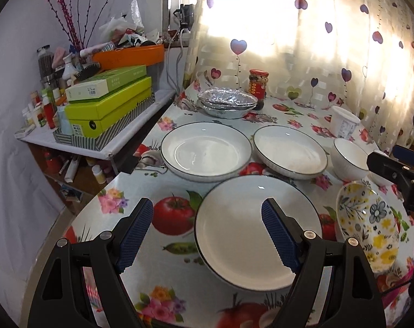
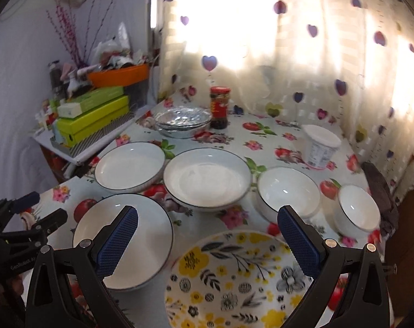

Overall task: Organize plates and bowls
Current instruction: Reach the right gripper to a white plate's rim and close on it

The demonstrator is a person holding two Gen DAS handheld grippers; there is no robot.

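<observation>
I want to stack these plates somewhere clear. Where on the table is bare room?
The widest bare cloth lies left of the near white plate, toward the table's rounded edge. Another patch sits at the back between the jar and the white tub. The middle is crowded: plates, bowls and the flowered dish sit close together.

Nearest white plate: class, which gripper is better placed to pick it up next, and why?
Left. The left gripper is open with the nearest white plate straight ahead, its rim between the fingers. The right gripper is open over the floral bowl, with that plate off to its left.
</observation>
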